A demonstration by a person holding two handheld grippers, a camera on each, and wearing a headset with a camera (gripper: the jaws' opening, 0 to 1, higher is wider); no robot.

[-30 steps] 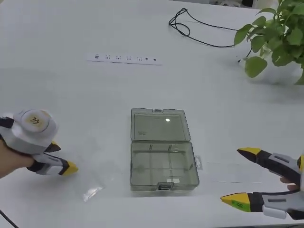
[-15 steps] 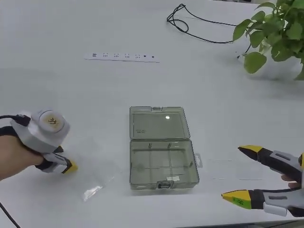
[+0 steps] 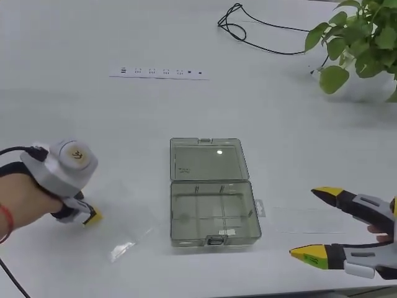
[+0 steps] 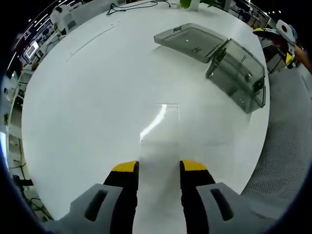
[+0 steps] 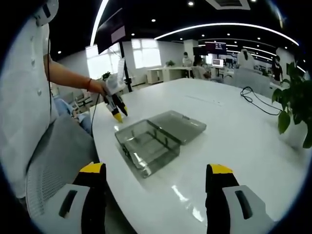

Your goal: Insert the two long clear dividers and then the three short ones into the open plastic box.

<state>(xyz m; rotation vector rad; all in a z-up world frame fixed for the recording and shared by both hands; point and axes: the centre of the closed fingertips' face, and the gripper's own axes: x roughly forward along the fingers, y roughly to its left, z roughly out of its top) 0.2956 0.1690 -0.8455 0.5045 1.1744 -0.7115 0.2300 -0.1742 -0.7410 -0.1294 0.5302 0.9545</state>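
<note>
While the right gripper (image 3: 309, 222) gapes, a clear divider (image 4: 158, 122) lies just ahead of the parted left gripper (image 4: 160, 165).

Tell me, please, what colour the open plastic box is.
The box is translucent smoky grey, best in the head view.

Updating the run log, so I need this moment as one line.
left hand-held gripper: open, clear divider ahead on table | right hand-held gripper: open, beside open plastic box | nothing held
</note>
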